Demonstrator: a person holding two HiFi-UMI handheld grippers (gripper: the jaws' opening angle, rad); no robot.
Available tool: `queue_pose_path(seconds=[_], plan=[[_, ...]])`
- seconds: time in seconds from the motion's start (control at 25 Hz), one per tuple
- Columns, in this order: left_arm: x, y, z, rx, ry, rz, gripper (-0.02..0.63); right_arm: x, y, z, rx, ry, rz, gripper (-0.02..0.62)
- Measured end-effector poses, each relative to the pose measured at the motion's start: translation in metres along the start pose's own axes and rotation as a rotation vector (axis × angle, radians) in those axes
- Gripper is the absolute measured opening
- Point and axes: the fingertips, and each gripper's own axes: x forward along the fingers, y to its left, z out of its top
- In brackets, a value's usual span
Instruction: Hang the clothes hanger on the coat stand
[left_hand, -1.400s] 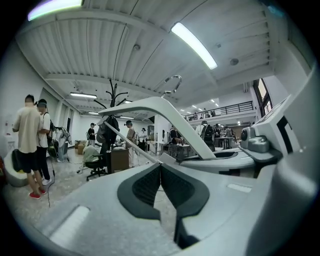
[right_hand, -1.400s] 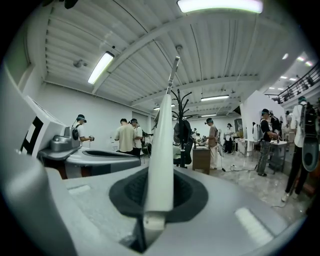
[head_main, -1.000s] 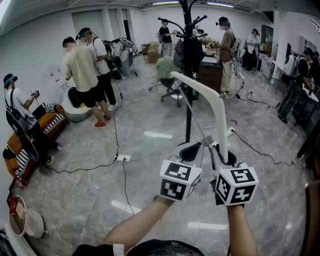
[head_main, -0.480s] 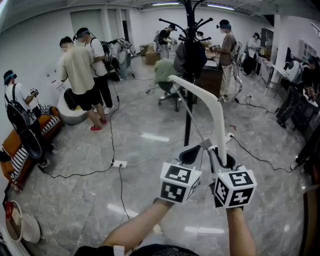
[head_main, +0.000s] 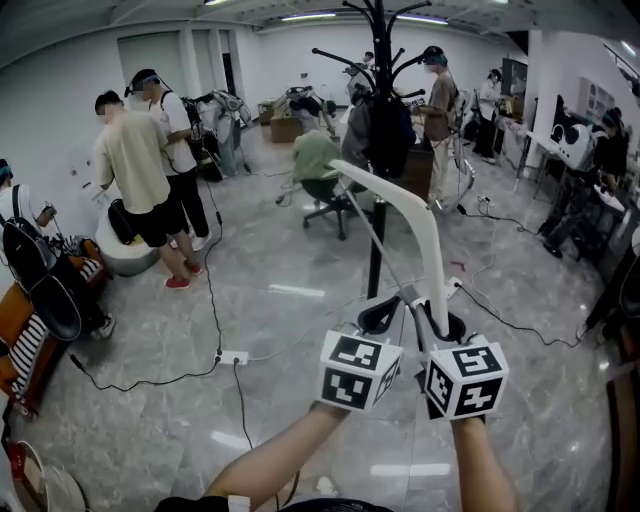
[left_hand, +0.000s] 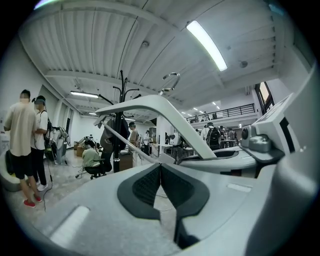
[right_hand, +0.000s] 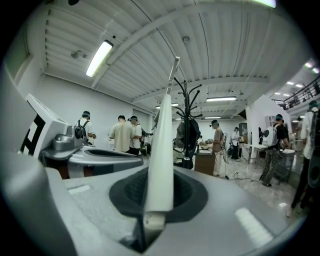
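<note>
We are holding a white clothes hanger (head_main: 425, 235) upright in a busy workshop, our right tool (right_hand: 159, 197) clamped on its lower end and the jaws of our left tool (left_hand: 160, 172) pressed together beside its thin bar. The black coat stand (head_main: 377, 200) is standing ahead, apart.

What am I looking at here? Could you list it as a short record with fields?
Held item: white clothes hanger
Right tool: shut on the hanger's white arm
Left tool: jaws together at the hanger's thin bar; grip unclear
Coat stand: black, ahead of both tools, with a dark garment on it
Hanger on stand: not yet
</note>
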Motion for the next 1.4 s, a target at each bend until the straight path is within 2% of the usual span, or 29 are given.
queue_pose_path(seconds=[0.32, 0.72, 1.08, 1.4], plan=[[0.007, 0.074, 0.011, -0.009, 0.007, -0.027, 0.006, 0.064, 0.033, 0.021, -0.007, -0.001, -0.018, 0.049], [0.014, 0.130, 0.017, -0.012, 0.008, -0.028, 0.006, 0.114, 0.050, 0.034, 0.001, -0.012, -0.019, 0.049], [0.042, 0.144, 0.021, -0.008, 0.015, -0.027, 0.006, 0.141, 0.031, 0.039, 0.001, -0.010, -0.013, 0.049], [0.099, 0.150, 0.029, 0.014, 0.004, 0.026, 0.006, 0.173, -0.017, 0.042, -0.022, -0.026, 0.037, 0.049]])
